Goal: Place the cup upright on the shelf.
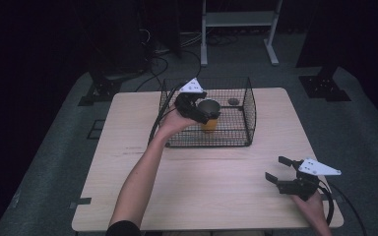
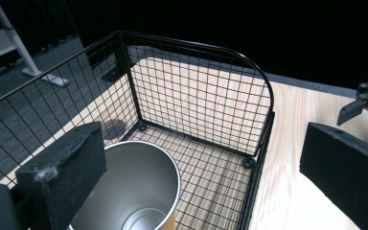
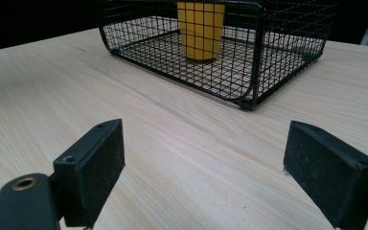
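dark floor surrounds the pale wooden tabletop [image 1: 202,187] in the high view. a black wire basket [image 1: 248,115] stands at its far middle, with a yellow cup [image 1: 209,114] upright inside. the left tool [image 1: 193,105] hangs over the cup, jaws apart. the right tool [image 1: 281,169] is near the right front corner, jaws apart.

left gripper view: the cup's metal inside [image 2: 134,191] lies just beside one jaw, inside the basket [image 2: 196,96].

right gripper view: wide open jaws face the basket [image 3: 249,57] and cup [image 3: 201,28].
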`<state>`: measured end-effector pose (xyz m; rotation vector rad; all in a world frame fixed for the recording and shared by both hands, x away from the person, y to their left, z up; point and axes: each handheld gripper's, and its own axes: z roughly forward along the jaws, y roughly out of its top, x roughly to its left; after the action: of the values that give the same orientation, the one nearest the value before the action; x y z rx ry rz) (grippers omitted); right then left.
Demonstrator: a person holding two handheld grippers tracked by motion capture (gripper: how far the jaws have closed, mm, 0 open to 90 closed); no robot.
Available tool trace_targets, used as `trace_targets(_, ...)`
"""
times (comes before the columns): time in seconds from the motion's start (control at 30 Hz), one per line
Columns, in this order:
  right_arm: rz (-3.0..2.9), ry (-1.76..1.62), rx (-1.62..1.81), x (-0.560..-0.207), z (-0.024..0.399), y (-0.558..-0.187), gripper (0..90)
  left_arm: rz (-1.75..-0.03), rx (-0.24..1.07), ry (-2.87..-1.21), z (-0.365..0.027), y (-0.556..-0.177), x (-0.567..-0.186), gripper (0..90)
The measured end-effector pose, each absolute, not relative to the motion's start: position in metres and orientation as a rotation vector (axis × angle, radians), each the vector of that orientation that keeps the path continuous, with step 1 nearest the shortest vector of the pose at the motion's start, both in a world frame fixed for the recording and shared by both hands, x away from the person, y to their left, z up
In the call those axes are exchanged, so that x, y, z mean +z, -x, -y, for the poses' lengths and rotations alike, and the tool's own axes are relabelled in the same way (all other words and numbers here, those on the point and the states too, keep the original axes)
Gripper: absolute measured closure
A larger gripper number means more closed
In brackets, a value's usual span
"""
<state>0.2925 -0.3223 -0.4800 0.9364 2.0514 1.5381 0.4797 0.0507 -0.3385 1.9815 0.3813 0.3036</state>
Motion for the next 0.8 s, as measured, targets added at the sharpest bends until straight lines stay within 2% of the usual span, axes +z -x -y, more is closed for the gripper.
trace_targets(0.8,-2.050,-0.938,1.536,-0.480,0.322,-0.292,13.1,-0.414,0.281,-1.935,-0.069,-0.454,-0.347,1.5)
